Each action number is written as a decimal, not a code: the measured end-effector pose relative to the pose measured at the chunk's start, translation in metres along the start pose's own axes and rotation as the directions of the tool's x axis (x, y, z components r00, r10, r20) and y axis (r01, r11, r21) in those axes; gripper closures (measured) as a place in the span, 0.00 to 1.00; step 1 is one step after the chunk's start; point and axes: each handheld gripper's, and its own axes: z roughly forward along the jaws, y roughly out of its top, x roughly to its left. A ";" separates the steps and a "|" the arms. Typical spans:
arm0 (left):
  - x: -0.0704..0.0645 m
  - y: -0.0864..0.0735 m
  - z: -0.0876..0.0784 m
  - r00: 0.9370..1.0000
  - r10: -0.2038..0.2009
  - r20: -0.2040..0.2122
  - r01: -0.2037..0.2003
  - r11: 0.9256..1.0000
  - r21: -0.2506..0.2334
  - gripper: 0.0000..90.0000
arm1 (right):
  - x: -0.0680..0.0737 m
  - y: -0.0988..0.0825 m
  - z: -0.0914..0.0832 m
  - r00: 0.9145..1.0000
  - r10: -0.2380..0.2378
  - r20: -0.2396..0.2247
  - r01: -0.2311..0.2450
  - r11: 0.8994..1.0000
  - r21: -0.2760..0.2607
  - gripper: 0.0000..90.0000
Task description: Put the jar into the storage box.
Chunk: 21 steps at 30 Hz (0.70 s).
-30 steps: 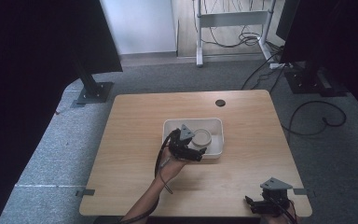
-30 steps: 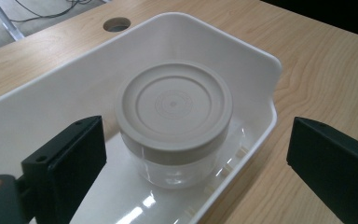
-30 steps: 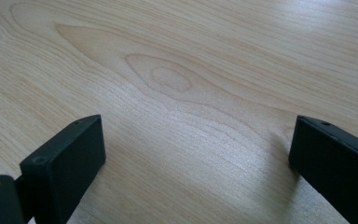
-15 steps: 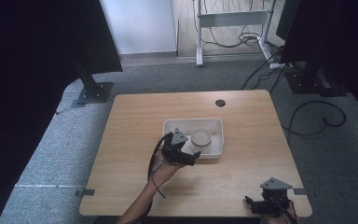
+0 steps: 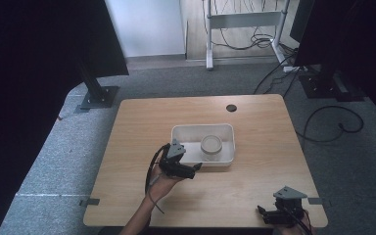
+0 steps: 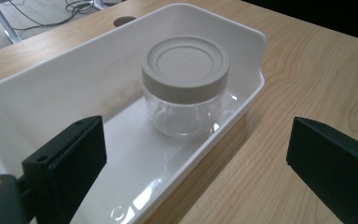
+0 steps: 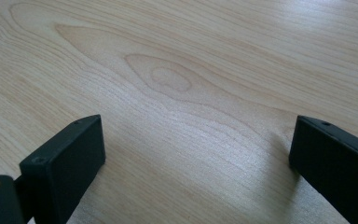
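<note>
Jar (image 6: 185,84) ahead between open jaws

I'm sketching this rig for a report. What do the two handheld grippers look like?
Both are black. The left gripper and right gripper each carry a grey three-cornered plate on top, trail a dark cable, and end in two flat, blocky black jaws with small screw holes. Forearms are bare.

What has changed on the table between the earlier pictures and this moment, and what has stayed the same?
The left gripper has drawn back from the white plastic tray toward the person's edge of the light wooden table; it is open and empty. The clear glass jar with a grey lid stands in the tray where it stood before. The right gripper stays open at the near right corner.
</note>
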 end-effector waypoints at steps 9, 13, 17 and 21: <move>0.005 -0.013 -0.014 1.000 -0.008 0.002 0.009 1.000 -0.026 0.05 | 0.000 0.000 0.000 1.000 0.001 0.000 -0.001 1.000 0.000 0.04; 0.005 -0.019 -0.019 1.000 0.003 -0.004 -0.003 1.000 -0.028 0.05 | 0.000 0.000 0.000 1.000 0.001 0.001 -0.001 1.000 0.000 0.04; 0.005 -0.028 -0.023 1.000 0.005 -0.008 -0.005 1.000 -0.030 0.05 | 0.000 0.000 0.000 1.000 0.001 0.001 -0.001 1.000 0.000 0.04; 0.007 -0.038 -0.025 1.000 0.000 -0.015 0.000 1.000 -0.030 0.05 | 0.000 0.000 0.000 1.000 0.001 0.001 -0.001 1.000 0.000 0.03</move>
